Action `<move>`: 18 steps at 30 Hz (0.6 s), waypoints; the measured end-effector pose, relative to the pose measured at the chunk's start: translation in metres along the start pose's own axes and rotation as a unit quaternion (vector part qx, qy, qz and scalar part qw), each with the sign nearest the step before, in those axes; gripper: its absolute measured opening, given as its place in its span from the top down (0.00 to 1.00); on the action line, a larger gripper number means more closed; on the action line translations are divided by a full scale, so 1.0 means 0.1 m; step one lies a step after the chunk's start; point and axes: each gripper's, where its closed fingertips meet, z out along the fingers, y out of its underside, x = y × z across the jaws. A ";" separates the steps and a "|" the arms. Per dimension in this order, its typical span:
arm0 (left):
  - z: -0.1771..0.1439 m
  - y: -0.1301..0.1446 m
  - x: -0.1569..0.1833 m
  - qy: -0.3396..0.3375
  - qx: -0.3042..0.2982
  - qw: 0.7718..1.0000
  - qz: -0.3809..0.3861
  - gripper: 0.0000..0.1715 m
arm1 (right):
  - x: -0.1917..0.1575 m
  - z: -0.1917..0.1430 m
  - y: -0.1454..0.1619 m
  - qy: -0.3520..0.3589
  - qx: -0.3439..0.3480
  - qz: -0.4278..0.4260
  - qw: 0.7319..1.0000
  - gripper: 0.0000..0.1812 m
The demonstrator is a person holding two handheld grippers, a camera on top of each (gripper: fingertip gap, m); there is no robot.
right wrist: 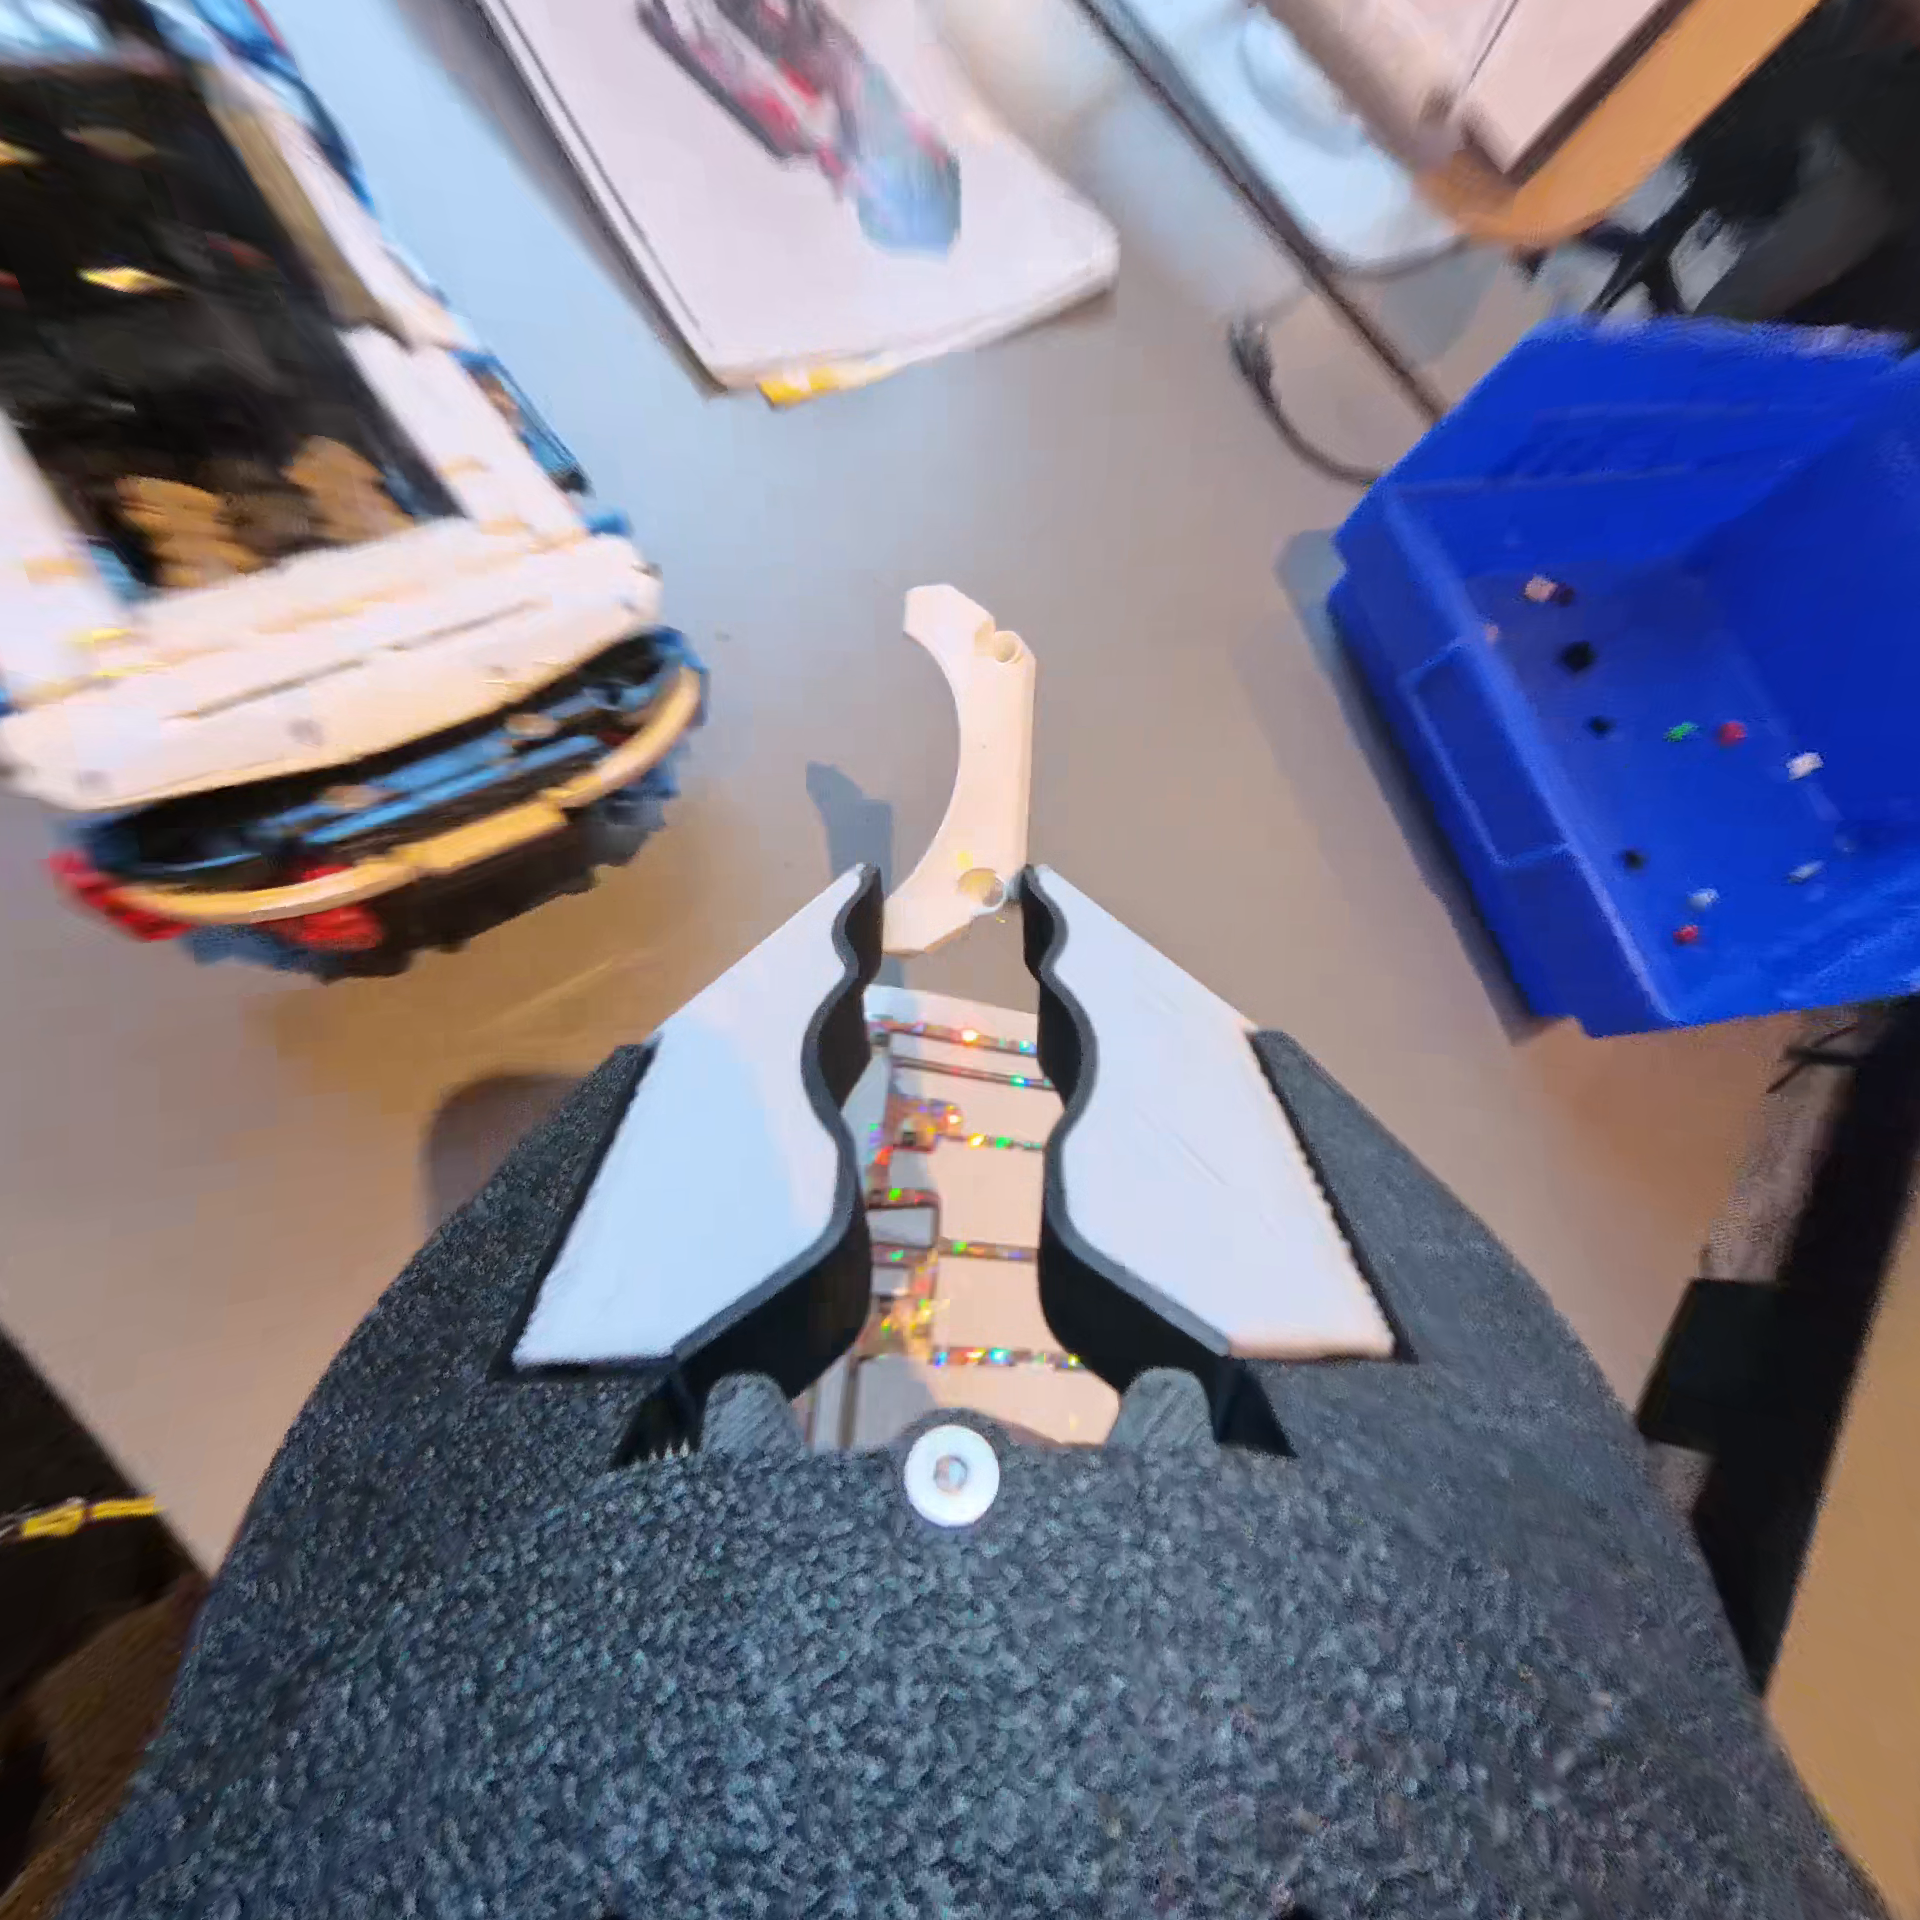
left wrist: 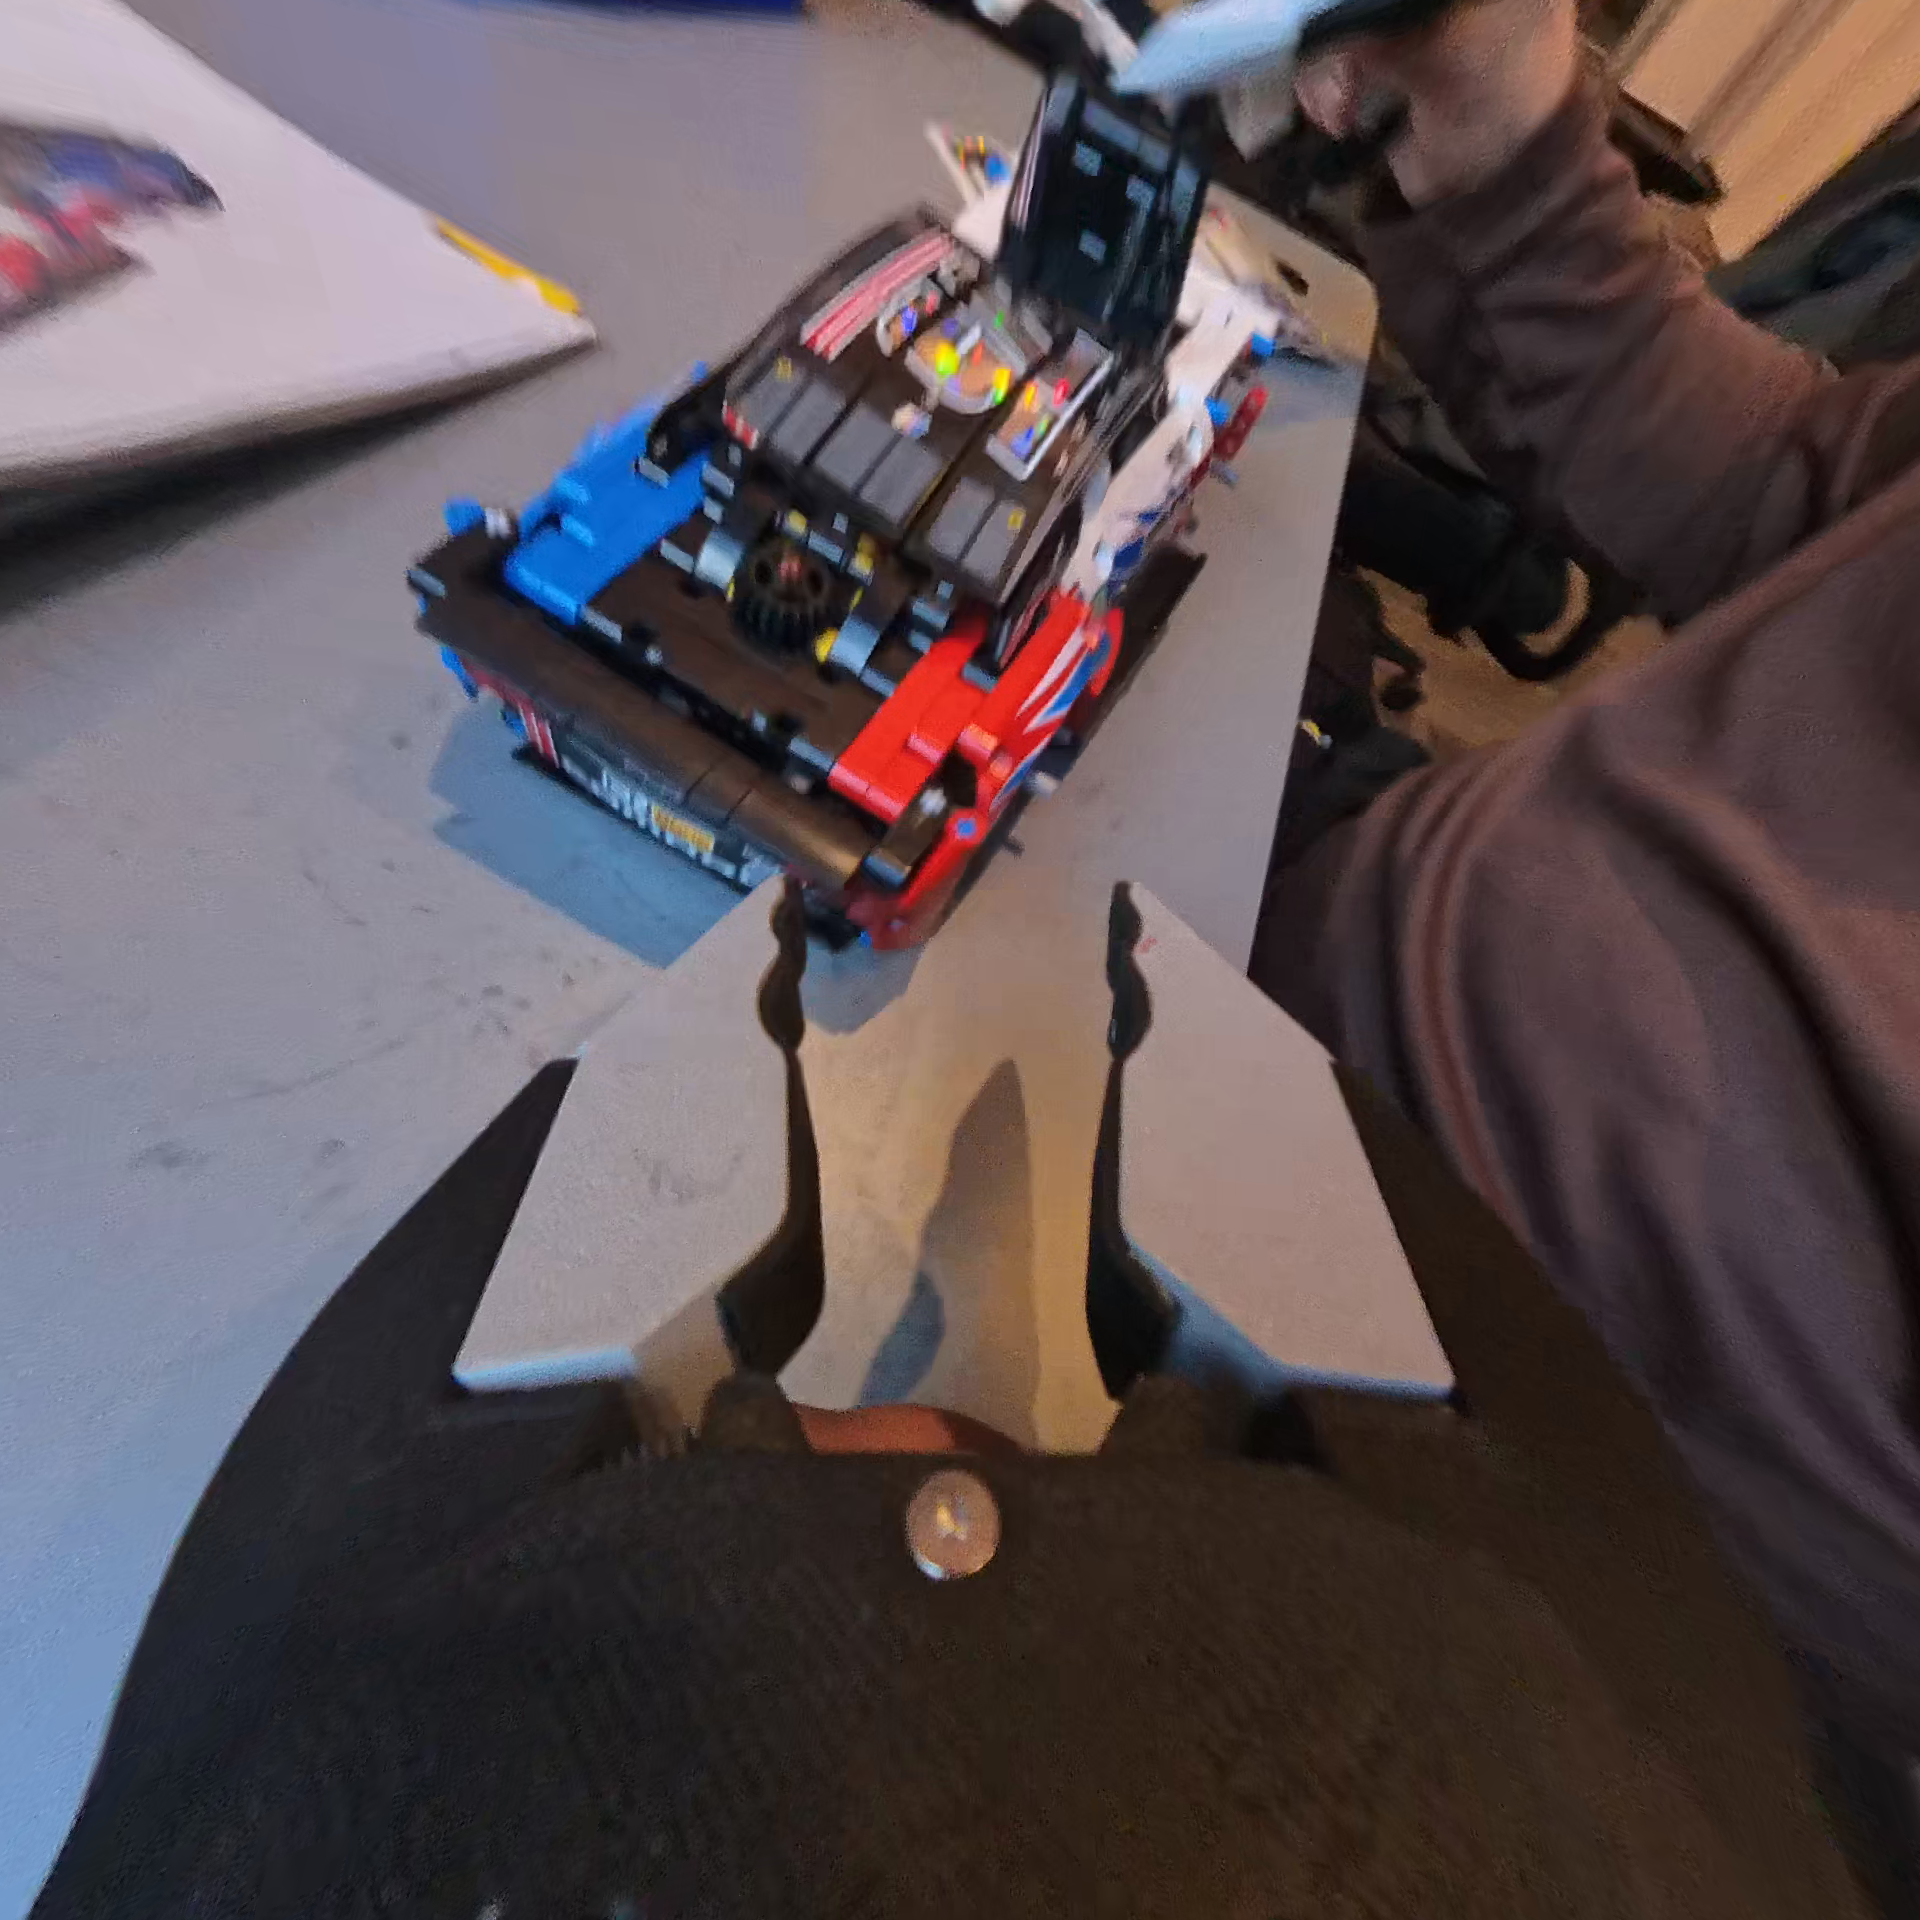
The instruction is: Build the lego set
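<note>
The lego car, black with blue and red rear panels, stands on the grey table, and a black panel stands raised at its far end. My left gripper is open and empty, just short of the car's red rear corner. In the right wrist view the car's white front is at the left. My right gripper is shut on the lower end of a white curved lego piece and holds it above the table, to the right of the car's front.
An instruction booklet lies beyond the car; it also shows in the left wrist view. A blue bin with several small parts stands at the right. A shiny sticker sheet lies under the right gripper. A person's sleeve runs along the table edge. The left gripper's tips are roughly 35 cm from the right gripper's.
</note>
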 end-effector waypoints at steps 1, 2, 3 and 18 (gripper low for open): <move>0.00 -0.05 0.03 -0.021 0.000 1.000 0.001 0.64 | -0.09 -0.14 -0.07 0.011 0.024 -0.013 1.000 0.85; 0.03 -0.07 0.04 -0.054 -0.012 0.998 0.007 0.62 | -0.23 -0.27 -0.16 0.020 0.053 -0.028 0.998 0.85; 0.06 -0.08 0.05 -0.092 -0.031 0.995 0.023 0.59 | -0.40 -0.38 -0.24 0.026 0.076 -0.047 0.996 0.85; -0.19 -0.45 0.18 -0.197 0.044 0.975 0.095 0.71 | -1.50 -0.56 -0.46 0.170 0.076 -0.320 0.929 0.85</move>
